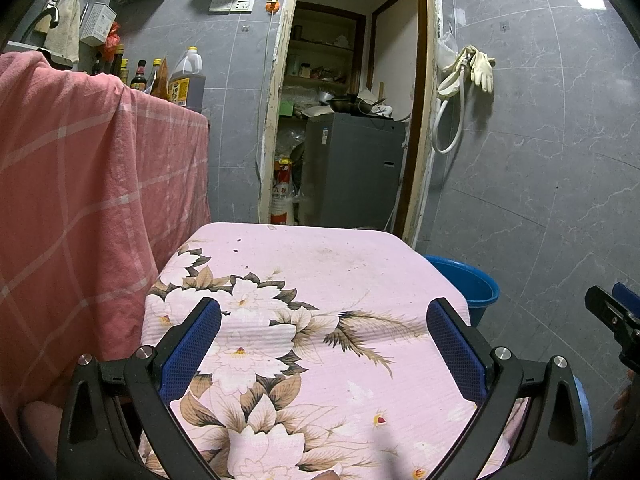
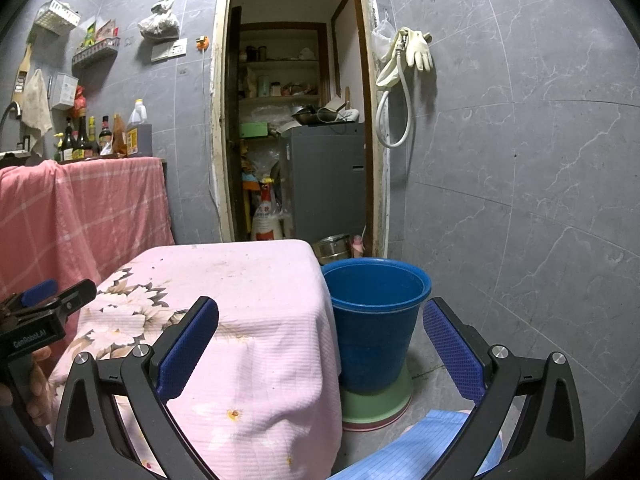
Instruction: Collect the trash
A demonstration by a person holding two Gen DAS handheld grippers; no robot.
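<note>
the left tongs (image 1: 324, 344) hang with their blue-padded fingers wide apart and nothing between them, just above a small desk (image 1: 320, 280) draped in a pink cloth printed with pale flowers and brown leaves. the right tongs (image 2: 320, 346) are likewise spread and empty, straddling the desk's right corner and the blue bucket (image 2: 376, 320). a blue sleeve shows at the bottom of the right wrist view, and a hand grips the left tool's handle at that view's left edge.

the cloth top carries only a few dark specks and a faint stain near its far edge; no piece of trash can be made out on it in either view.

the blue bucket stands upright on the floor just beside the desk's right side, its open mouth facing up. it rests on an upturned green basin with a pink rim. what shows of the bucket's inside looks empty, though the bottom is hidden.

behind the bucket, by the door frame, sits a small metal pot. to the left, a pink checked cloth covers a higher counter with sauce bottles and an oil jug. beyond the open doorway stands a grey cabinet topped with pans, with shelves behind. pale rubber gloves and a white hose hang on the grey tiled wall at right.
</note>
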